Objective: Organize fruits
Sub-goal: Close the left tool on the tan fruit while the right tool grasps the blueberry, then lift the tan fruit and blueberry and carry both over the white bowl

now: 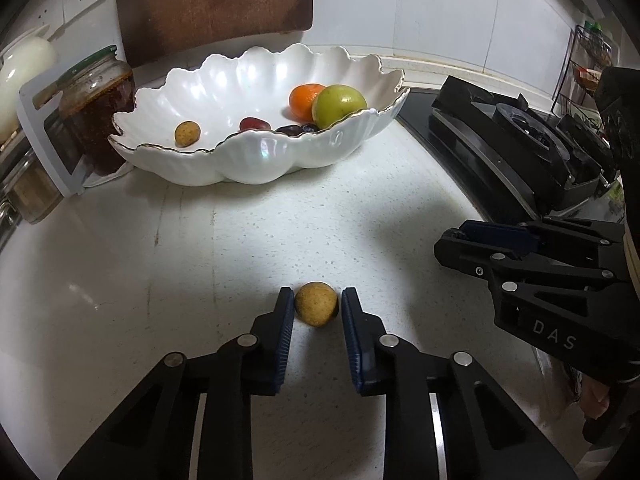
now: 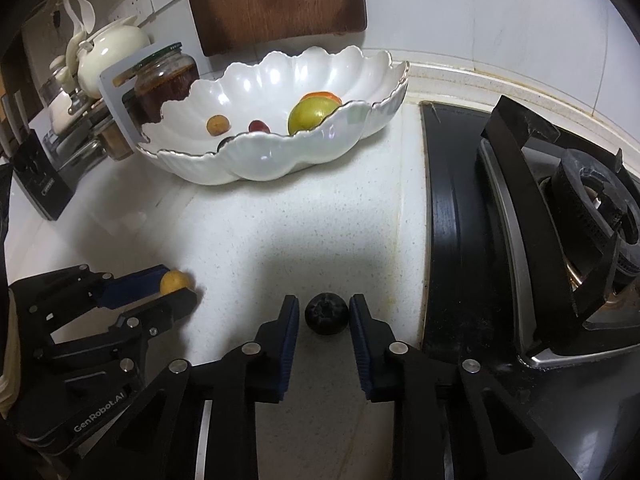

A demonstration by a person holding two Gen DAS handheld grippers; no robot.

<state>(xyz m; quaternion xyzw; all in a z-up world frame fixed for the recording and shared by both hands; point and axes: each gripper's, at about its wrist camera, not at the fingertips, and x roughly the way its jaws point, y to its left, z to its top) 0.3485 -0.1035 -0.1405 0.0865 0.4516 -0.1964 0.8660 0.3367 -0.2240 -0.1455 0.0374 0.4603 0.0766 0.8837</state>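
Observation:
A tan longan [image 1: 316, 309] lies on the white counter, and my left gripper [image 1: 316, 296] is shut on it, blue pads against its sides. From the right wrist view the same longan [image 2: 174, 280] shows at the tips of the left gripper [image 2: 180, 284]. A dark blueberry [image 2: 326, 314] sits between the pads of my right gripper [image 2: 325, 300], which is open with a thin gap on the berry's left side. Behind stands a white scalloped bowl [image 1: 256, 136] holding an orange [image 1: 306, 98], a green fruit [image 1: 340, 104], a red fruit [image 1: 254, 124], another longan [image 1: 187, 134] and dark fruits [image 1: 296, 130].
A black gas stove [image 2: 560, 220] fills the right side, its glass edge close to the right gripper. A glass jar [image 1: 98, 112], a white teapot [image 2: 108, 52] and a knife block [image 2: 38, 176] crowd the left. A wooden cutting board [image 1: 212, 0] leans on the wall.

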